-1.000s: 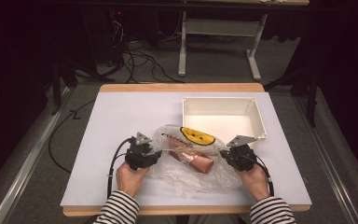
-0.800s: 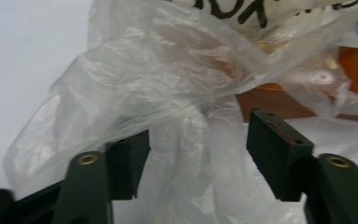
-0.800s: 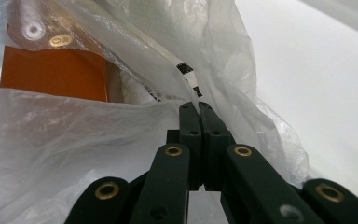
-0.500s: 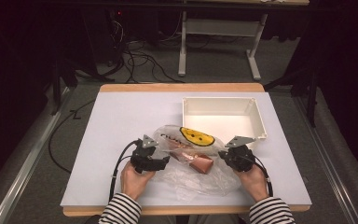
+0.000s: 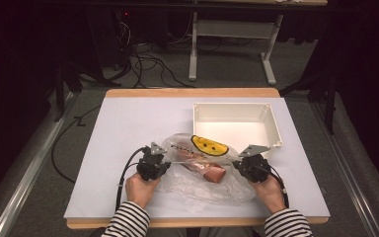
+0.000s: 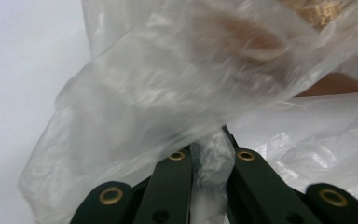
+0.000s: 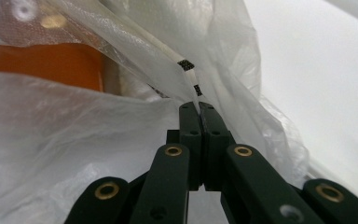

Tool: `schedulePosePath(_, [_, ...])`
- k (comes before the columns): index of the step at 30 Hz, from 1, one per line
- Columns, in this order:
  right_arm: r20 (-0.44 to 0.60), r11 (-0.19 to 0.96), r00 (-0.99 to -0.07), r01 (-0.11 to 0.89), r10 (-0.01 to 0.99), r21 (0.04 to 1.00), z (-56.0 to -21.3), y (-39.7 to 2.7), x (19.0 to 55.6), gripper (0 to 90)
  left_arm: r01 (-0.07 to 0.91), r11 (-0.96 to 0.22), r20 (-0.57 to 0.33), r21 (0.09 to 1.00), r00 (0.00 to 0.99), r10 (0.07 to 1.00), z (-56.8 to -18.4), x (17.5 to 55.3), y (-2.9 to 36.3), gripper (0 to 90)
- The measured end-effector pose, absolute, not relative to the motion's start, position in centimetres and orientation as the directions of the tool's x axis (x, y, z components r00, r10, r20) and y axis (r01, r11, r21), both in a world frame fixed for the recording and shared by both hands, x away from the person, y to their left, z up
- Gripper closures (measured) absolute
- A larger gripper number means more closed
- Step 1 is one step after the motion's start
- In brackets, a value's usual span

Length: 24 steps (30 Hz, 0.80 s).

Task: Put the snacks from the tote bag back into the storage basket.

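A clear plastic bag [image 5: 202,185] lies crumpled on the white table cover. Inside it are a yellow piece with a dark smile mark [image 5: 209,144] and a brown-pink packet [image 5: 208,171]. My left gripper [image 5: 163,166] is at the bag's left edge, and in the left gripper view [image 6: 209,147] a bunched fold of the film [image 6: 209,163] is pinched between its jaws. My right gripper [image 5: 239,166] is at the bag's right edge. In the right gripper view [image 7: 199,110] its jaws are shut on a thin strip of the bag's rim [image 7: 186,70], with an orange item [image 7: 46,63] behind the film.
An empty white rectangular tub [image 5: 271,126] stands just beyond the bag at the back right. The table's wooden edge [image 5: 192,92] runs along the far side. Cables and desk legs [image 5: 193,49] are on the floor beyond.
The left gripper has shifted slightly along the bag's left edge. The right gripper and the bag's contents have barely moved. Both stay shut on the bag.
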State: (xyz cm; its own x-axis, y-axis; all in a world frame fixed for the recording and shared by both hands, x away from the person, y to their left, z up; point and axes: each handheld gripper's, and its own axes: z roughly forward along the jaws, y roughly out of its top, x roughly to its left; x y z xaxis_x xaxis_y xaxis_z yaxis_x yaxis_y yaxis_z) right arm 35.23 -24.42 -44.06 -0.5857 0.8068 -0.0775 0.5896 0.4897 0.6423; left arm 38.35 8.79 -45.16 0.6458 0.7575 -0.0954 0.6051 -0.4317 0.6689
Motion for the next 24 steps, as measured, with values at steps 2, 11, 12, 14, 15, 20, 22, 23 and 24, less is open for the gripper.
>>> schedulePosePath(2, [-0.084, 0.487, -0.577, 0.592, 0.812, 0.642, -44.1, -24.7, 35.3, 90.0, 0.607, -0.430, -0.095, 0.668, 0.643, 0.760, -45.1, 38.4, 8.9, 90.0])
schedulePosePath(11, [-0.066, 0.449, -0.538, 0.623, 0.840, 0.640, -44.1, -26.4, 35.3, 90.0, 0.626, -0.386, -0.115, 0.678, 0.609, 0.785, -44.8, 38.4, 10.3, 90.0])
schedulePosePath(12, [-0.061, 0.445, -0.534, 0.630, 0.843, 0.637, -44.2, -26.7, 35.4, 90.0, 0.628, -0.379, -0.120, 0.679, 0.604, 0.788, -44.7, 38.5, 10.5, 90.0])
schedulePosePath(14, [-0.065, 0.446, -0.532, 0.630, 0.844, 0.636, -44.3, -26.8, 35.6, 90.0, 0.631, -0.374, -0.124, 0.680, 0.601, 0.789, -44.8, 38.5, 10.5, 90.0])
schedulePosePath(15, [-0.064, 0.445, -0.531, 0.632, 0.845, 0.635, -44.3, -26.8, 35.6, 90.0, 0.631, -0.374, -0.124, 0.680, 0.601, 0.789, -44.8, 38.5, 10.5, 90.0])
schedulePosePath(20, [-0.047, 0.435, -0.531, 0.635, 0.846, 0.639, -44.2, -26.8, 35.4, 83.7, 0.617, -0.387, -0.130, 0.686, 0.627, 0.768, -44.9, 38.2, 9.8, 90.0])
schedulePosePath(22, [-0.046, 0.434, -0.538, 0.624, 0.842, 0.650, -44.0, -26.7, 35.2, 79.9, 0.615, -0.382, -0.138, 0.689, 0.630, 0.764, -44.9, 38.1, 9.7, 90.0])
schedulePosePath(23, [-0.043, 0.430, -0.540, 0.617, 0.841, 0.659, -43.8, -26.6, 35.0, 78.0, 0.614, -0.378, -0.150, 0.692, 0.635, 0.758, -44.8, 38.0, 9.7, 90.0])
schedulePosePath(24, [-0.039, 0.427, -0.539, 0.620, 0.842, 0.659, -43.7, -26.6, 34.9, 76.9, 0.613, -0.378, -0.151, 0.694, 0.637, 0.756, -44.8, 38.0, 9.6, 90.0])
